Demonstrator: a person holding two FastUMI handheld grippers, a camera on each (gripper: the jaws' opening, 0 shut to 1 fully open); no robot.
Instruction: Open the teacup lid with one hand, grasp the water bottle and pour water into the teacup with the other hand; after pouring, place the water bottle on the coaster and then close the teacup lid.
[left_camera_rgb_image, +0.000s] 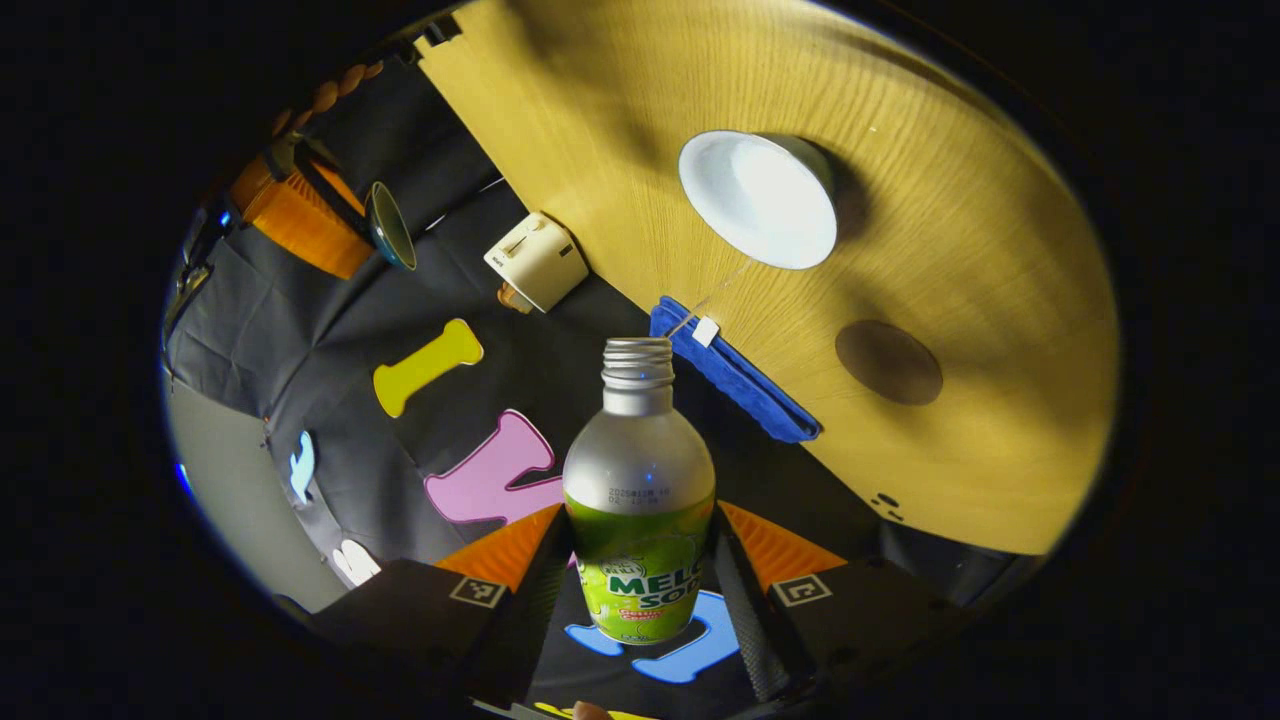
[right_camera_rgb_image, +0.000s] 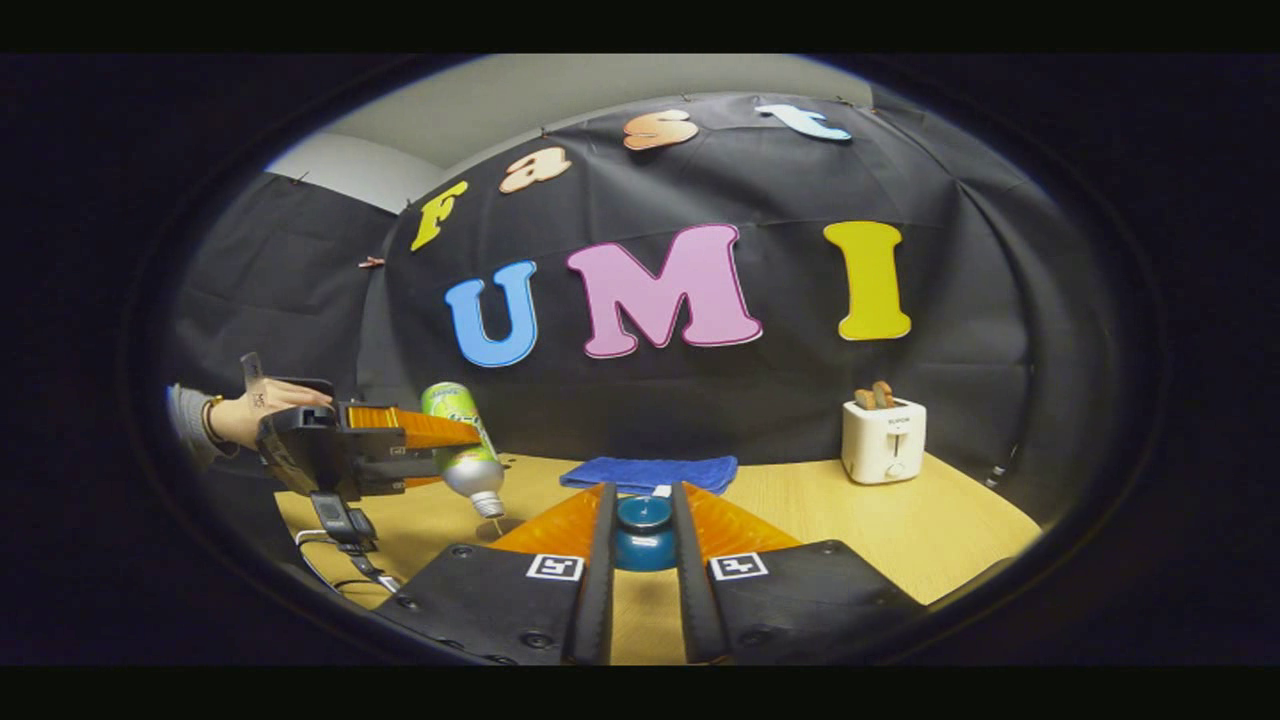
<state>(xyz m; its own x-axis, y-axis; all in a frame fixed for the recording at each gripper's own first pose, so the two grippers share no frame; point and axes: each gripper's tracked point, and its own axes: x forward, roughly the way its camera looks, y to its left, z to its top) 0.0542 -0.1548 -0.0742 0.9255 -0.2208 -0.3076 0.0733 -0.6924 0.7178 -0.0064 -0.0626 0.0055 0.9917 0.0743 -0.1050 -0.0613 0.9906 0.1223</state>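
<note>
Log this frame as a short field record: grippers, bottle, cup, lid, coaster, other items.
left gripper: shut on the green-labelled, uncapped silver bottle
bottle pose: tipped neck-down over the table, seen in the right gripper view
right gripper: shut on the dark blue teacup lid, held above the table
teacup: white round cup, open, on the light wooden table
coaster: brown round disc, bare, beside the teacup
other: folded blue cloth and white toaster at the table's back edge
step: pouring
</note>
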